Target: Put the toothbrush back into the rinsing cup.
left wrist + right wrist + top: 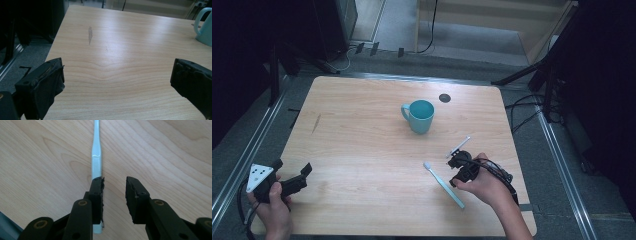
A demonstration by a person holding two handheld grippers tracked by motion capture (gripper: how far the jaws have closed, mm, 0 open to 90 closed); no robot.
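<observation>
Fingers narrowed beside a pale toothbrush on the bench

Fingers of the right gripper (114,182) stand a narrow gap apart, with nothing pressed between them. No pad grips the slim, pale blue-white plastic toothbrush (96,155): its handle runs under the left-hand finger (97,195) in the right gripper view rather than through the gap, and its end shows again just below that finger. In the high view the right gripper (460,162) sits at the near end of this toothbrush (460,145), which points away towards the teal ceramic mug (420,116). A second, teal plastic toothbrush with a white head (444,184) lies just beside the right hand (484,185). The left gripper (292,172) hovers well apart at the near left, its fingers (42,85) spread wide over bare light wooden bench (117,50). Whether the finger touches the handle cannot be told, and the brush head is too small to make out; the mug (203,26) is cut off in the left gripper view
</observation>
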